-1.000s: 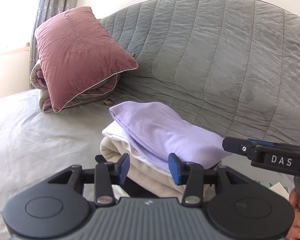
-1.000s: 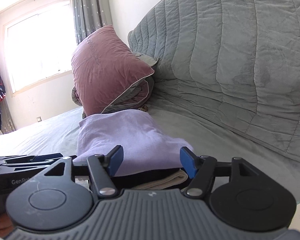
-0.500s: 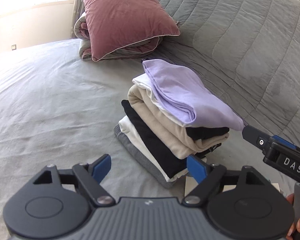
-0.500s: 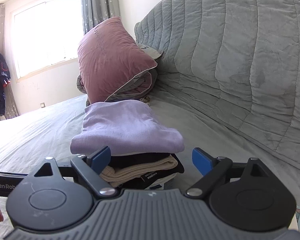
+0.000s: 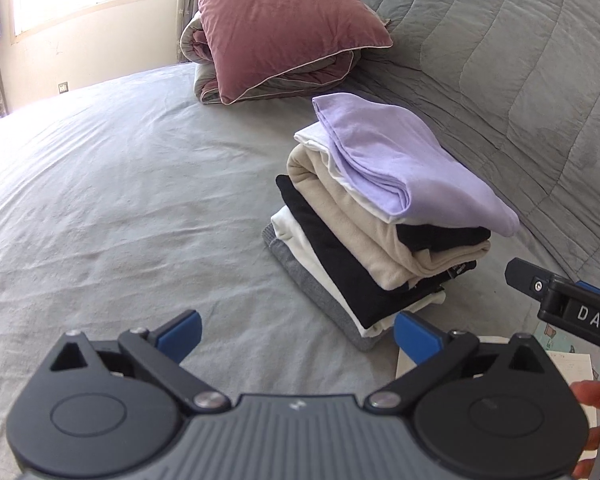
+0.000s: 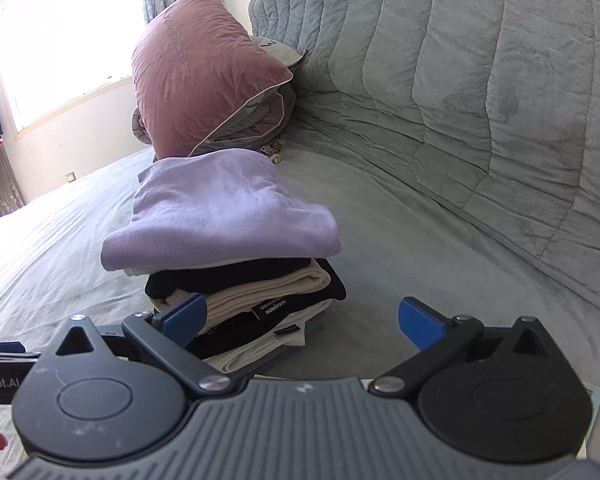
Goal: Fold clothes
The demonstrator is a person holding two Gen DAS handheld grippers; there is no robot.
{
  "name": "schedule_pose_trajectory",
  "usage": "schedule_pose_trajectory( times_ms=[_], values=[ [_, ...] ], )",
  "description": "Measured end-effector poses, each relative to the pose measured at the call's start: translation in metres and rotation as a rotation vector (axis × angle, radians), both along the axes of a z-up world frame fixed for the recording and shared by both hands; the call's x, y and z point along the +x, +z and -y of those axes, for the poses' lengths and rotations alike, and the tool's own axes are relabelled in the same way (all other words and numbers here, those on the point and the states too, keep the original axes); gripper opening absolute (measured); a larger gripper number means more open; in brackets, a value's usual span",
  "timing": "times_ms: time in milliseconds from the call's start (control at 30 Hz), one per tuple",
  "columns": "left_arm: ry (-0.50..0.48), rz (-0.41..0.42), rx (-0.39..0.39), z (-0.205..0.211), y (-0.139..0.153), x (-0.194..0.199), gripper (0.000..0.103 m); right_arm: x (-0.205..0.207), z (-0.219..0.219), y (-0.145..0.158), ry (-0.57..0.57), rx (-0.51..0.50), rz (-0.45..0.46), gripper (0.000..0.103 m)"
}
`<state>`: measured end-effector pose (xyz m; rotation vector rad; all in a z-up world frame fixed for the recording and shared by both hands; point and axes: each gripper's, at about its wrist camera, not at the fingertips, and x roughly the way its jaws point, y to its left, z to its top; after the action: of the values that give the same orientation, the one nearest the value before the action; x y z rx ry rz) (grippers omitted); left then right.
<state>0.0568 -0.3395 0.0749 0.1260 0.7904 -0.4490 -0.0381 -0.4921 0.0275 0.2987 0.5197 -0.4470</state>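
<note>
A stack of folded clothes (image 5: 364,264) sits on the grey bed sheet (image 5: 120,200), a lilac garment (image 5: 404,160) on top, then white, beige, black, white and grey layers. My left gripper (image 5: 298,332) hovers in front of the stack's left corner; its jaws are opening wide, with only sheet between them. In the right wrist view the lilac garment (image 6: 220,212) caps the stack (image 6: 260,296). My right gripper (image 6: 302,318) faces the stack's near end, jaws opening, the pads clear of the cloth. The right gripper (image 5: 560,304) also shows at the left view's right edge.
A maroon pillow (image 5: 284,28) leans on a folded grey duvet (image 5: 300,76) at the head of the bed. A grey quilted cover (image 5: 520,60) rises behind the stack. Papers (image 5: 572,364) lie at the right, near a hand (image 5: 592,392). A bright window (image 6: 60,40) is far left.
Both grippers' jaws have spread from half shut to wide. The left gripper drew back from the stack and tipped down, so the whole pile shows. The right gripper backed off slightly.
</note>
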Motion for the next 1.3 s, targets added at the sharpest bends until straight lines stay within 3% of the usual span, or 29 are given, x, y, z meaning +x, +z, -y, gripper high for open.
schedule_pose_trajectory(
  times_ms=[367,1300],
  values=[
    [0.020,0.030,0.064,0.003,0.000,0.002,0.103,0.006,-0.016,0.003,0.029,-0.087,-0.023,0.103],
    [0.031,0.060,0.144,0.004,0.003,0.003,0.103,0.012,-0.025,0.006,0.034,-0.109,-0.040,0.103]
  ],
)
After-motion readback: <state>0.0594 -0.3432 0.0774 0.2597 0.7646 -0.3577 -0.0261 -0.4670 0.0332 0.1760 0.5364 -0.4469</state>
